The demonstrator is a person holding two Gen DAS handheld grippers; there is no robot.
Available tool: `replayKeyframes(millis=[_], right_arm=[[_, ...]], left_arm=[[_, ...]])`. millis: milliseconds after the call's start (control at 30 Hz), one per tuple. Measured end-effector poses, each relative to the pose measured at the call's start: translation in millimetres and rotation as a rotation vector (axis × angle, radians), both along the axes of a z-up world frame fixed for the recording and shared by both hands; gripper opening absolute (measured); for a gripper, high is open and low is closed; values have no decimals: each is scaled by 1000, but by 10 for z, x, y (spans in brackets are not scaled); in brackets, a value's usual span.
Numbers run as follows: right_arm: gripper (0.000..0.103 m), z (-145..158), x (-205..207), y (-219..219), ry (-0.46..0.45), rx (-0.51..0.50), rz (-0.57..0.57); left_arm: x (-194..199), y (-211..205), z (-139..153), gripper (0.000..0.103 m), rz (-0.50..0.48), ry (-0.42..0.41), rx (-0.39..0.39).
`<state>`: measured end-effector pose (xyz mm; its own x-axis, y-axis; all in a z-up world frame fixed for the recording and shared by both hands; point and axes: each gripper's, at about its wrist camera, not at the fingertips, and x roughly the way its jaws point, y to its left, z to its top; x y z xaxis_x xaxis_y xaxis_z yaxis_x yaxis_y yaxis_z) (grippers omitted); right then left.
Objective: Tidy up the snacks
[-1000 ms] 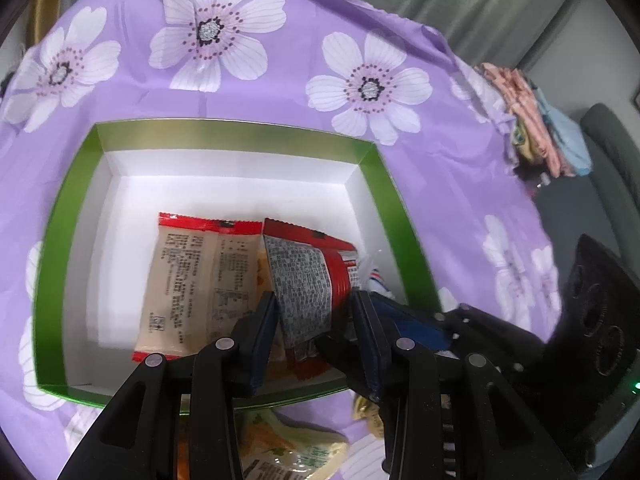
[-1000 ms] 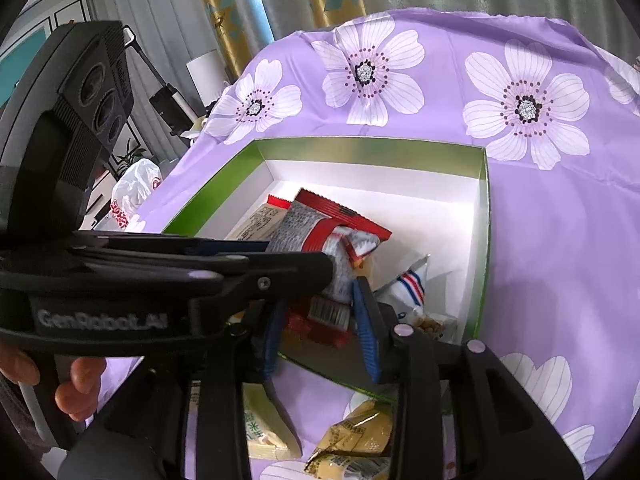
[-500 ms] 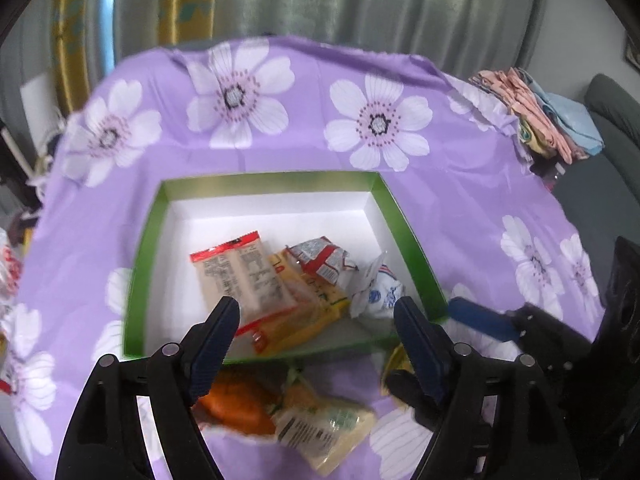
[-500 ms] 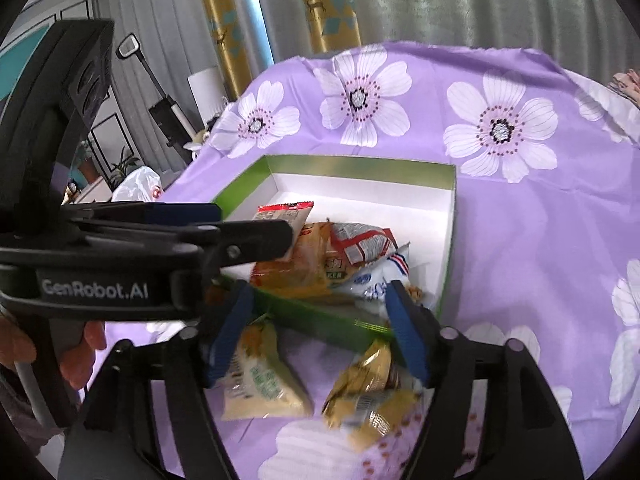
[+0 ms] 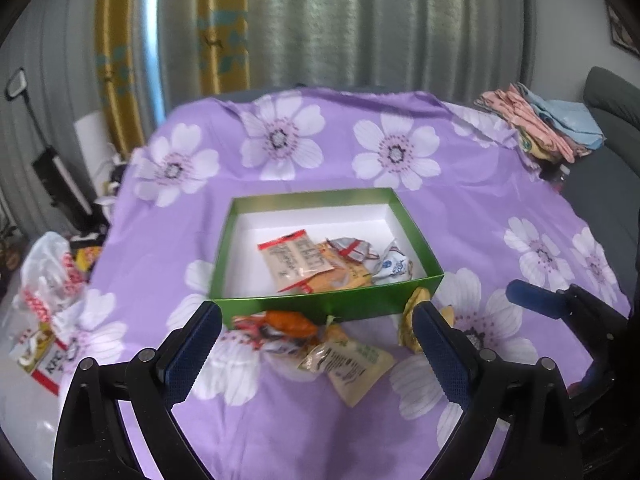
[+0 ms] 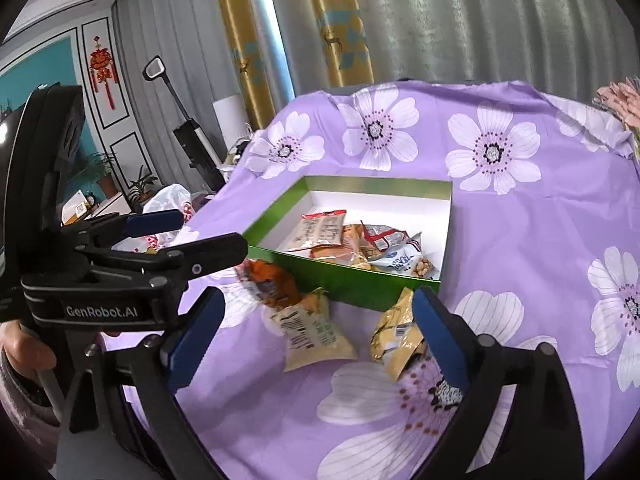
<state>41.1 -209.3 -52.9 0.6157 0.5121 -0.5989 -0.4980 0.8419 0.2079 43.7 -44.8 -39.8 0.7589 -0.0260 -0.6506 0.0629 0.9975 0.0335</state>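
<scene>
A green box [image 5: 320,307] with a white inside sits on the purple flowered cloth and holds several snack packets [image 5: 296,258]; it also shows in the right wrist view [image 6: 348,292]. In front of it lie an orange packet [image 5: 290,322], a pale yellow packet [image 5: 352,364] and a gold packet [image 5: 412,320]. The right wrist view shows the same orange packet [image 6: 272,284], pale yellow packet [image 6: 314,334] and gold packet [image 6: 396,336]. My left gripper [image 5: 316,352] is open and empty, above the loose packets. My right gripper [image 6: 316,332] is open and empty, also near them.
A pile of folded clothes [image 5: 540,124] lies at the far right of the cloth. White plastic bags [image 5: 44,280] and boxes sit on the floor at the left. The left gripper body [image 6: 120,264] stands close at the left of my right gripper.
Both grippers let go of the red packets into the box, opened wide and pulled back and up from the box. The loose packets in front of the box came into view.
</scene>
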Motion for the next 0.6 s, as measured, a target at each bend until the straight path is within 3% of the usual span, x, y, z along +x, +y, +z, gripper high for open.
replayKeyframes(millis=[133, 300, 600], right_arm=[[96, 107, -168, 34, -26, 6, 19], [96, 228, -342, 62, -58, 3, 31], [97, 350, -525, 72, -73, 7, 36]], left_arm=[[-272, -2, 136, 96, 24, -61, 34], [-480, 12, 279, 96, 30, -93, 18], [-681, 27, 334, 96, 70, -97, 37]])
